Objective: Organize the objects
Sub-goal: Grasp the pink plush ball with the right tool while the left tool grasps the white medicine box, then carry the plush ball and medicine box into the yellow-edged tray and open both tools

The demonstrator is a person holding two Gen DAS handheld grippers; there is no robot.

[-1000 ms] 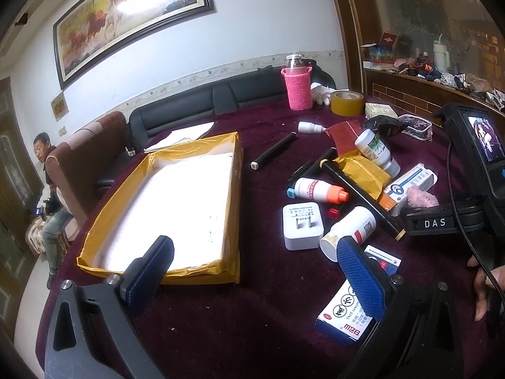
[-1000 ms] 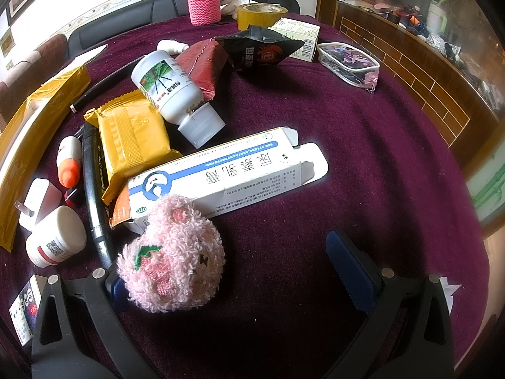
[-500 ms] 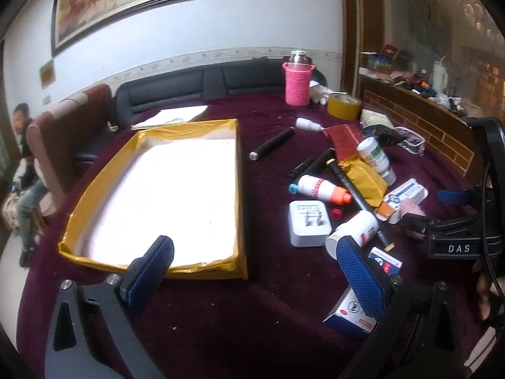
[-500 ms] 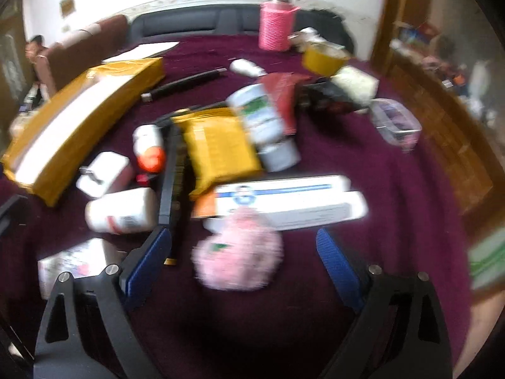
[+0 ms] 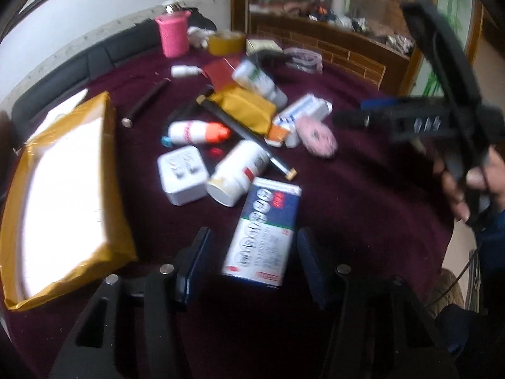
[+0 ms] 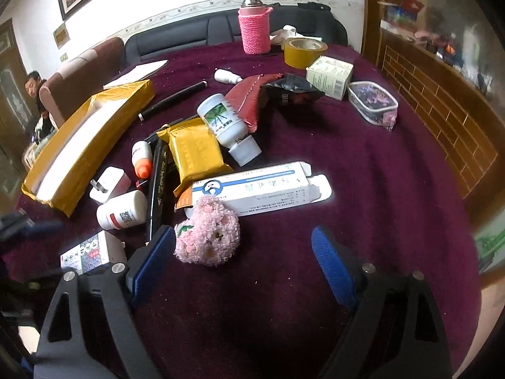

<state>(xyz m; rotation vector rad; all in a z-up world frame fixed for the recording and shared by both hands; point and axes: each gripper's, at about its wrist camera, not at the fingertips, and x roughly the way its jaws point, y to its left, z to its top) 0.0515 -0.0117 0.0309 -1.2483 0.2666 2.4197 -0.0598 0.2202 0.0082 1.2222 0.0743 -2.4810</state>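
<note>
A pile of small items lies on a maroon tablecloth. My left gripper [image 5: 252, 262] is open, its blue pads on either side of a blue-and-white medicine box [image 5: 263, 230], not touching it. A white bottle [image 5: 236, 170] and a white charger [image 5: 183, 173] lie just beyond. My right gripper [image 6: 243, 262] is open, with a pink plush ball [image 6: 208, 233] just inside its left pad [image 6: 151, 259]. A long white box [image 6: 262, 189], a yellow packet [image 6: 195, 151] and a white bottle with a green label [image 6: 224, 120] lie behind it. The right gripper also shows blurred in the left wrist view [image 5: 442, 120].
An open yellow box with a white lining [image 5: 60, 183] lies at the left. A pink knit-covered flask [image 6: 254, 28], a tape roll [image 6: 303, 52], a small carton [image 6: 329, 75] and a clear pouch [image 6: 372, 102] stand at the far side. A black pen [image 6: 172, 99] lies near the box.
My left gripper has swung right and forward so the medicine box now lies between its pads, and its jaws have narrowed. My right gripper has steadied with the plush ball still near its left pad.
</note>
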